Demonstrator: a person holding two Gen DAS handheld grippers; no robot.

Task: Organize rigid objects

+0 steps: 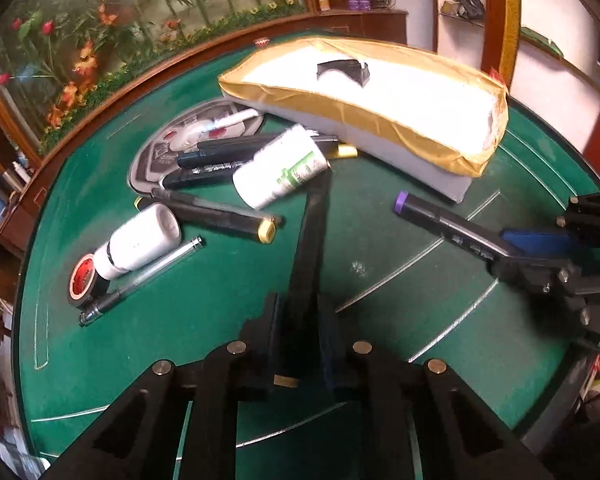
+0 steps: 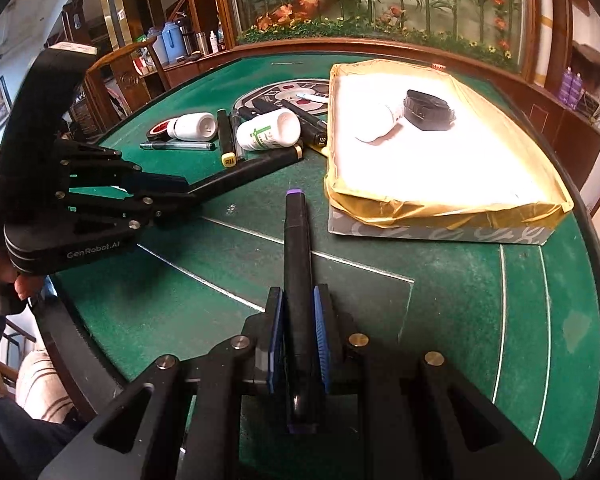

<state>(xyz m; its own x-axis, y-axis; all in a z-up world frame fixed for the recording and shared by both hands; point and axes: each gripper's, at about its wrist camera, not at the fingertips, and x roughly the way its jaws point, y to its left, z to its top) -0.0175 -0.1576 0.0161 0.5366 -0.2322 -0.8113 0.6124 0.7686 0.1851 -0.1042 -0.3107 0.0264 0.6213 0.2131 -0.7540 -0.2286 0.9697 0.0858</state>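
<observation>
Right wrist view shows your right hand-held gripper (image 2: 299,354) pinching a purple-capped marker (image 2: 297,248) above the green table (image 2: 460,300), just in front of the gold-lined box (image 2: 440,208). Your left hand-held gripper (image 1: 300,344) is clamped on a black marker (image 1: 314,236) whose far end reaches the white bottle with green print (image 1: 280,168), left of that box.

Both wrist fisheyes sit close above the green bench (image 1: 172,320), angled down along their claw fingers: left view faces the clutter and gold-lined box (image 1: 380,92) from its left, right view nearer its front, both sharing them.
</observation>
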